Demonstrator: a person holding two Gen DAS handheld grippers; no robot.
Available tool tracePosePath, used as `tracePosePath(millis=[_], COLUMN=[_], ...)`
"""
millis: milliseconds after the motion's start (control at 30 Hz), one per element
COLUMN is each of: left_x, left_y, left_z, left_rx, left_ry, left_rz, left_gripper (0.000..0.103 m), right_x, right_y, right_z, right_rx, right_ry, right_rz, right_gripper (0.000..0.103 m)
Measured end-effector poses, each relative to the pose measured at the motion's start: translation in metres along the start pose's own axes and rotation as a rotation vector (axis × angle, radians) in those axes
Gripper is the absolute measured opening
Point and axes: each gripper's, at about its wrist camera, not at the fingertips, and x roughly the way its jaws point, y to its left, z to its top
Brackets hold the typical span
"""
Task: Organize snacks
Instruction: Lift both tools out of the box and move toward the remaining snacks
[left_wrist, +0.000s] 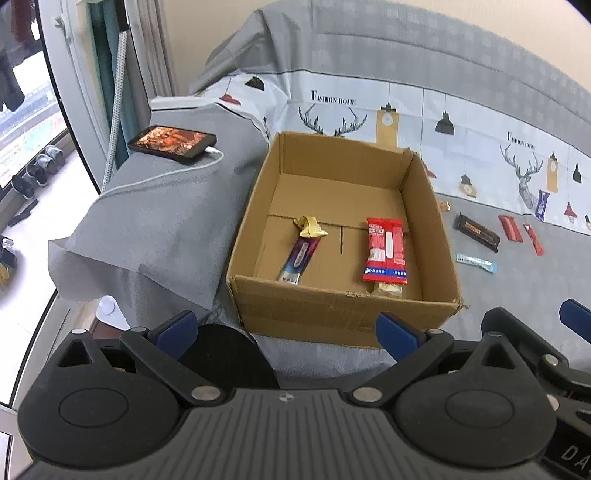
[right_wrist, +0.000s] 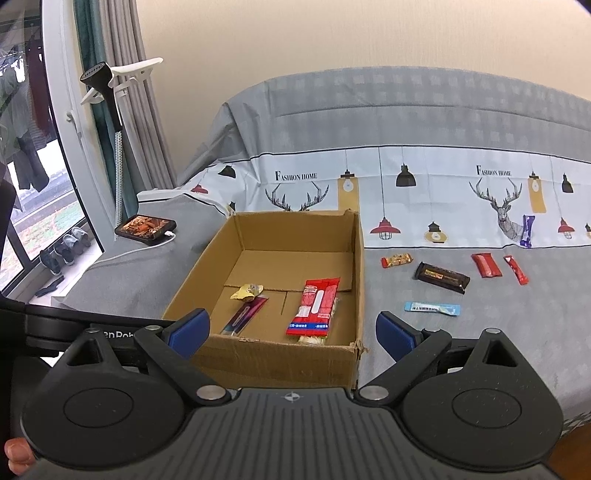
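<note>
A grey bedspread (right_wrist: 424, 99) (deer and lamp print) meets a beige wall (right_wrist: 295, 33); curtains (right_wrist: 147, 122) flank the daylit window (right_wrist: 33, 184).

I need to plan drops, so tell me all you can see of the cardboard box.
The cardboard box is plain brown corrugated card, open-topped, with no upright flaps showing. It stands level on the grey cover. Its near right corner is frayed. On its floor lie a gold wrapper, a dark purple-red stick and a red packet over a pale one. Neither tool touches it.
</note>
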Motion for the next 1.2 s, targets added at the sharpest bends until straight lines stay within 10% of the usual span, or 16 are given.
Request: tracePosePath(millis=[1200], left_x=[0.040], left_y=[-0.047], left_z=[0.023], left_rx=[0.089], left_ry=[0.097], left_rz=[0.031], left_gripper=[0.103], right_x=[0.036], right_y=[-0.056], right_z=[-0.002], right_rx=[0.114], right_ry=[0.074], right_rz=[-0.010], right_gripper=[0.097])
